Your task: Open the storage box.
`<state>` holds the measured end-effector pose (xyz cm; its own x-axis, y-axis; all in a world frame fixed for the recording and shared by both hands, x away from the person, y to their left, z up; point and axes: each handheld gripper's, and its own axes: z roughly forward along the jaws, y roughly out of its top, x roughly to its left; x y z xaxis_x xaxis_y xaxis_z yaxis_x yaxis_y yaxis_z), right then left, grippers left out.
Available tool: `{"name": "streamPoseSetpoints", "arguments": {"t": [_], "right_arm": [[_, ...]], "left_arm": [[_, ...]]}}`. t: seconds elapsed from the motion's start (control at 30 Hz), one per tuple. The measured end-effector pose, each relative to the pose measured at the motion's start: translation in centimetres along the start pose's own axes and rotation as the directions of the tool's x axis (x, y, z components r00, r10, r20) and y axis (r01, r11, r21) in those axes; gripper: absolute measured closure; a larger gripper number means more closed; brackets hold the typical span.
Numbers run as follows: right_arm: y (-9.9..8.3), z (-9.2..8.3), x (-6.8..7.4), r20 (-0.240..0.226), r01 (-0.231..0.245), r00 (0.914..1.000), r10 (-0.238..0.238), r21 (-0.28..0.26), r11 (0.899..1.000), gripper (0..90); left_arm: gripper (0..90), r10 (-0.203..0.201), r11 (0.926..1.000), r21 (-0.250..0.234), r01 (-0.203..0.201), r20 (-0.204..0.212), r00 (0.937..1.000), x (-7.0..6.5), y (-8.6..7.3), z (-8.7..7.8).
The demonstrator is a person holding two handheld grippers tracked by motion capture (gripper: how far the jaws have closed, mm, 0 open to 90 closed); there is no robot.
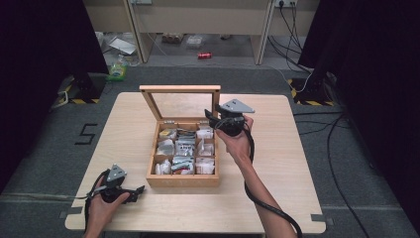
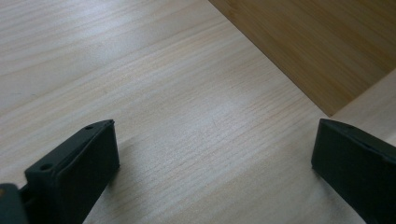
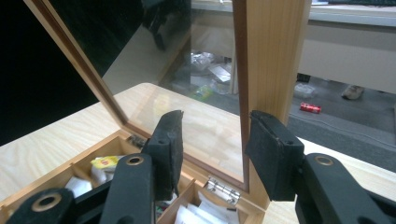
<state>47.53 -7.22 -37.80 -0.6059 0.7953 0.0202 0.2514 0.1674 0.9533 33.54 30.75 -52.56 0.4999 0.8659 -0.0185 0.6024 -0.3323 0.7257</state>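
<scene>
Wooden box [image 1: 183, 174] mid-bench [image 1: 287, 163] with glass lid [image 1: 184, 104] raised upright, right tongs [image 1: 212, 118] released, jaws apart beside the lid's right frame edge, not pressing it, left tongs [image 1: 138, 191] released, low over bare bench near box's front-left corner

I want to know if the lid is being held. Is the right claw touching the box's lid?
Apart. The right gripper view shows the right claw open, its fingers clear of the lid, with background showing between them.
</scene>
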Motion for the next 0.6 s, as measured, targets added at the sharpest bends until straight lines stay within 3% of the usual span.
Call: {"name": "streamPoseSetpoints", "arguments": {"t": [0.3,0.6], "right_arm": [[0.9,1.5,-0.5,0.041,-0.019,0.999,0.019,0.015,1.0,52.6],[0.6,2.3,-1.3,0.073,-0.045,0.9965,0.041,0.042,0.998,51.2]], "left_arm": [[0.1,-0.001,1.0,0.0,0.001,0.002,1.0,0.0,0.0,0.0],[0.1,0.0,1.0,0.001,0.0,0.003,1.0,-0.1,-0.1,-0.1]]}}
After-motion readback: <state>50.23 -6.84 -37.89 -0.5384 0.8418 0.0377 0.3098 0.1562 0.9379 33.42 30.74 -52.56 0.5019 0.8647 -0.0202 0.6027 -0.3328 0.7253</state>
